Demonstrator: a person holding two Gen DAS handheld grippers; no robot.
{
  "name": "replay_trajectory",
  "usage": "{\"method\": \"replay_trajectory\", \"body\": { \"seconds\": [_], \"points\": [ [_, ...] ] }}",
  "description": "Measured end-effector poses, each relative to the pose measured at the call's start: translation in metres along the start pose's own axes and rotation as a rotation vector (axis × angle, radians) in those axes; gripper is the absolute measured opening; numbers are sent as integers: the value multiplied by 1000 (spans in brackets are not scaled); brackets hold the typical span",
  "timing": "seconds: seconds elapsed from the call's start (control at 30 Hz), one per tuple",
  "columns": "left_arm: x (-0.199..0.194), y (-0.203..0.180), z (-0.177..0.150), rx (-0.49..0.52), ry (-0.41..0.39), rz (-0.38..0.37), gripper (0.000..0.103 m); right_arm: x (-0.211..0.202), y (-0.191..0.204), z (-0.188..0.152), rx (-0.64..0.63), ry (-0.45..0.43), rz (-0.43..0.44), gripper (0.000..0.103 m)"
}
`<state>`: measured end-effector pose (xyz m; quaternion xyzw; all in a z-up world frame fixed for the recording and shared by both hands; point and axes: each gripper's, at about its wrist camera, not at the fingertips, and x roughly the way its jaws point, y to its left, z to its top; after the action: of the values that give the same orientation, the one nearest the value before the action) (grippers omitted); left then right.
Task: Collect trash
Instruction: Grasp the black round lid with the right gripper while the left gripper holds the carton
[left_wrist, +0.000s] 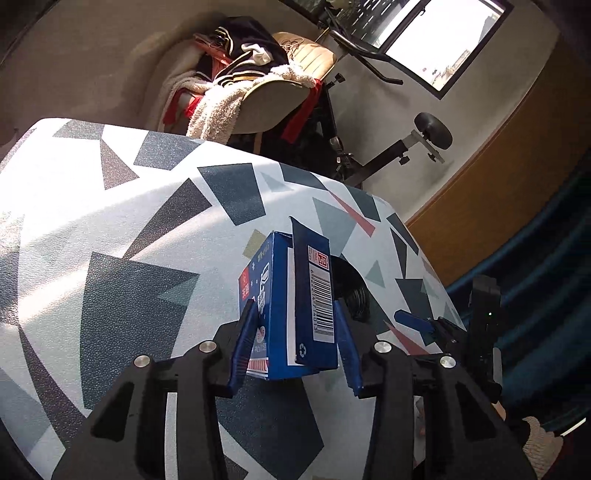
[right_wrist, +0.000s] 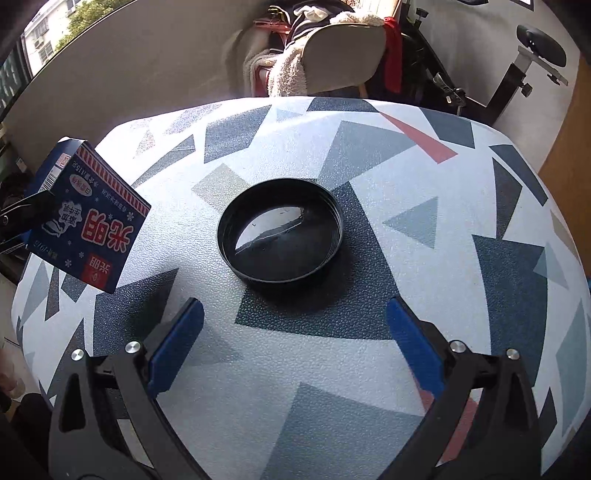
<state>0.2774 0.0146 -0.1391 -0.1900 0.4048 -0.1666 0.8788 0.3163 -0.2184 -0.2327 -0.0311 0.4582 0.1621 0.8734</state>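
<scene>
Near the table's (right_wrist: 424, 258) left edge, the left gripper (left_wrist: 293, 347) is clamped on a blue milk carton (left_wrist: 288, 306), its blue pads pressing both sides; the right wrist view suggests the carton is lifted clear of the patterned tabletop, top flap open. Toward the table's middle, a black plastic lid (right_wrist: 279, 230) lies rim-up, untouched. The right gripper (right_wrist: 295, 347) hovers just short of it, jaws spread wide with nothing between them. Judgement: first piece of trash secured but not yet deposited; no bin is visible in either view. Lid remains to be picked up. Beyond the table's far edge: a chair (right_wrist: 343, 55) heaped with clothes.
</scene>
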Motion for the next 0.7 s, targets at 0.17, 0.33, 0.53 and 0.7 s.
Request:
{"method": "replay_trajectory", "body": {
  "seconds": [0.17,0.33,0.53,0.7],
  "points": [
    [-40,15,-26,-18,-27,-25,41,28,24,19,-113,57,-96,97],
    [-64,40,-43,-106,-58,-18,41,51,13,32,18,87,-87,97],
    [-71,49,-53,-127,-49,-19,41,49,14,36,27,39,-66,91],
    [-73,34,-60,-66,-37,-21,41,23,32,21,-84,-25,-65,91]
  ]
}}
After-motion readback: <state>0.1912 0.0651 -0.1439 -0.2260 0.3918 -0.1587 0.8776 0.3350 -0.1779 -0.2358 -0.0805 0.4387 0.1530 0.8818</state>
